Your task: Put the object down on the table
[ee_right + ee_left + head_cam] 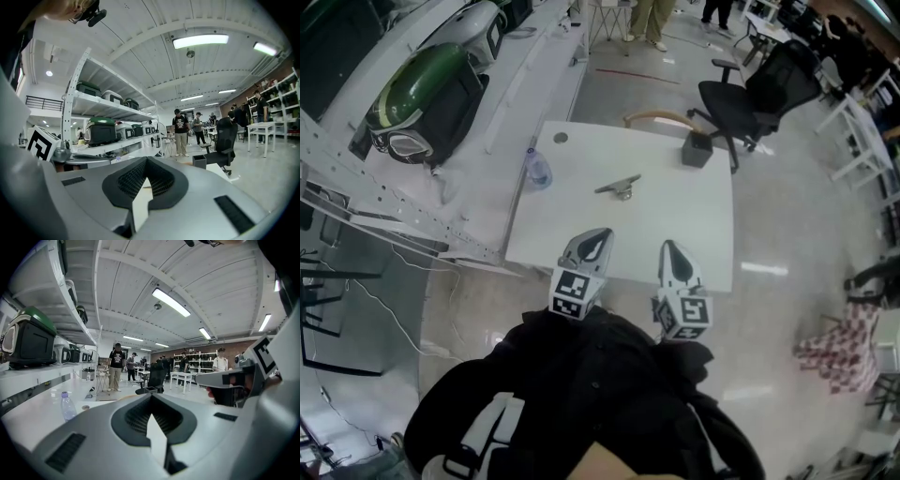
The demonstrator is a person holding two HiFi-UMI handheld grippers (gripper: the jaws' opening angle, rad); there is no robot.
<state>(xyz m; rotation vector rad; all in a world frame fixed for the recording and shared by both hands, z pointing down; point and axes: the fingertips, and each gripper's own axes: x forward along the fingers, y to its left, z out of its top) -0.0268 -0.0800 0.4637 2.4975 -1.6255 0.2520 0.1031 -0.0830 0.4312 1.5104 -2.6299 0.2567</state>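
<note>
Toward the far edge of the white table stands a small dark box that looks open at the top; none of your views shows what is in it. Near the left edge a clear plastic bottle stands upright with its cap on, and you cannot make out how full it is. The metal object lies on the table near the middle, apart from both containers. It is dull grey and low, with two arms spreading from a short base. Your left gripper and right gripper hang side by side over the near edge, well short of the object. Each has its fingers closed together on nothing.
</note>
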